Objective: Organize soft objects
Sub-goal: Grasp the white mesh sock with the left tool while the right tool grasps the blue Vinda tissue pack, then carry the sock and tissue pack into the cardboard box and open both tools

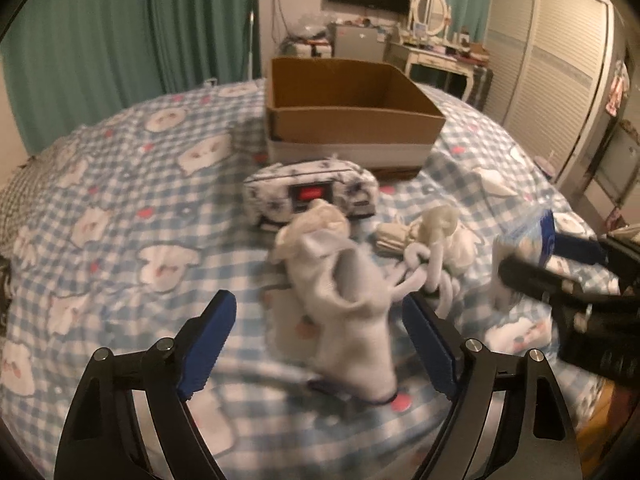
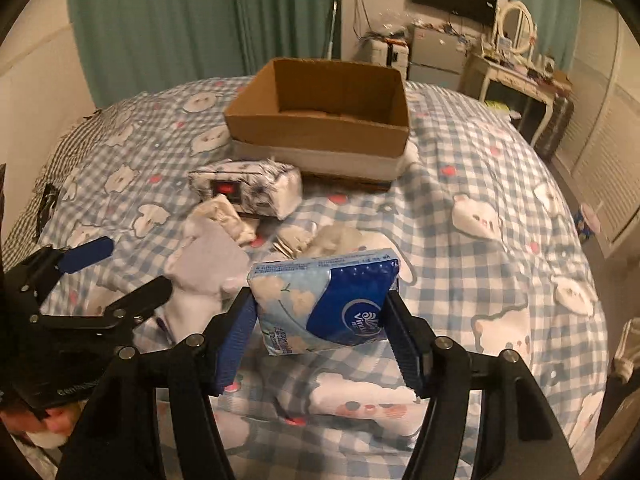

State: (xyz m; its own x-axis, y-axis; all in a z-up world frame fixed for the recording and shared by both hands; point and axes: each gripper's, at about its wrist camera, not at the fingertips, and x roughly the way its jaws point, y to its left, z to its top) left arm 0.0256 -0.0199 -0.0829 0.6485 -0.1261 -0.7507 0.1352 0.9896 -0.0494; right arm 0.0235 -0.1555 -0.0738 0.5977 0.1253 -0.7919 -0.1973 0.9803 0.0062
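Observation:
My right gripper point(image 2: 320, 300) is shut on a blue tissue pack point(image 2: 324, 300) and holds it above the bed; it also shows at the right of the left wrist view point(image 1: 532, 248). My left gripper point(image 1: 318, 316) is open, its jaws on either side of a white sock point(image 1: 348, 320) lying on the bed; it also shows in the right wrist view point(image 2: 132, 272). More white socks point(image 1: 424, 236) and a patterned tissue pack point(image 1: 312, 194) lie beyond. An open cardboard box point(image 1: 352, 120) stands behind them, seen too in the right wrist view point(image 2: 320, 120).
The bed has a blue checked cover point(image 1: 120, 200) with cartoon prints. Green curtains point(image 1: 120, 32) hang at the back left. A dressing table point(image 1: 444, 52) and a louvred wardrobe point(image 1: 560, 72) stand at the right.

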